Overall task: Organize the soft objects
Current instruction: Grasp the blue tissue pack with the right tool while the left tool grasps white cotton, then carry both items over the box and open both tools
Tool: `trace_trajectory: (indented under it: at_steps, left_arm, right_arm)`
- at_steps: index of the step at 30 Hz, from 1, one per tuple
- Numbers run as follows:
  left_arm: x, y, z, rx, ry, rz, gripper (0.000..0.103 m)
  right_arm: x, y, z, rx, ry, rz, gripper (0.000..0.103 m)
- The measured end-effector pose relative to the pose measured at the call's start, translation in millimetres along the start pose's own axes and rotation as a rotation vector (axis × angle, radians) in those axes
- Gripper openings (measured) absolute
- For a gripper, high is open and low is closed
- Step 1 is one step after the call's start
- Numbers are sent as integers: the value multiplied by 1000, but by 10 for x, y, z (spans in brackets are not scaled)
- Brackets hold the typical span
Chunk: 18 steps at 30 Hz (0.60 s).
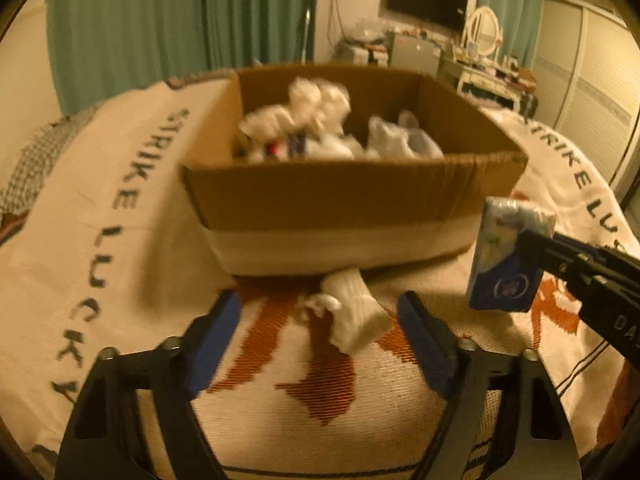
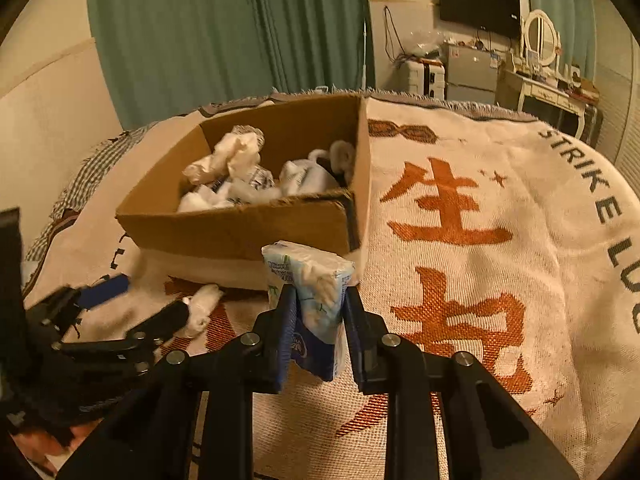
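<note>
A brown cardboard box (image 1: 340, 196) sits on the blanket and holds several crumpled white soft items (image 1: 316, 120). A white sock (image 1: 352, 314) lies on the blanket just in front of the box. My left gripper (image 1: 320, 320) is open, its jaws on either side of the sock and a little short of it. My right gripper (image 2: 318, 300) is shut on a blue and white tissue pack (image 2: 316, 300), held upright above the blanket near the box's front right corner (image 2: 352, 248). The pack (image 1: 508, 260) also shows at the right of the left wrist view.
A cream woven blanket (image 2: 480, 260) with orange characters and black lettering covers the bed. Green curtains (image 2: 224, 32) hang behind. A wall TV (image 2: 478, 4), a dresser with an oval mirror (image 2: 540, 40) and clutter stand at the far right.
</note>
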State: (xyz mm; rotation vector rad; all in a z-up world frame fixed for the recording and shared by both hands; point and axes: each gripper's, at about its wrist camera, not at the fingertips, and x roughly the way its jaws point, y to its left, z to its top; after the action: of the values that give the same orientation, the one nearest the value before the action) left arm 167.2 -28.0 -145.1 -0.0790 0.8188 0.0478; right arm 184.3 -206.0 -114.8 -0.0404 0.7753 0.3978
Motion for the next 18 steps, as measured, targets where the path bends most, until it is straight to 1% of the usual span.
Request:
trace_trajectory:
  at_steps: [2,4,6,7,9,10,15,18]
  left_arm:
    - [95,-25,-11,-10,15,-10,76]
    - [170,-23,-9,-22,27,-30,69]
    - [234,-40,0,-16,47,-44,51]
    - [262,-49,0,-9,57,-54,47]
    - [282,-54,-5,-4,69,-69,33]
    - [275,-48,-15,-3,70,-76,30]
    - [111,-48,-45,22,34,-76,29]
    - [-55,-34,-51,26,12,-83,29]
  right_arm:
    - [32,-23,-18,3,6,6,23]
    - [49,-44,-26,6,10,14,23]
    - [62,-55,-29,1,13,20,23]
    - [65,-60,-33,0,12,20,23]
    - [74,-78,-37,5,13,25,23]
    - [71,-84,-37,7,13,28,23]
    - [14,-58,-43,0,4,24,23]
    - [-56,-11,-46,-6,-6,20,23]
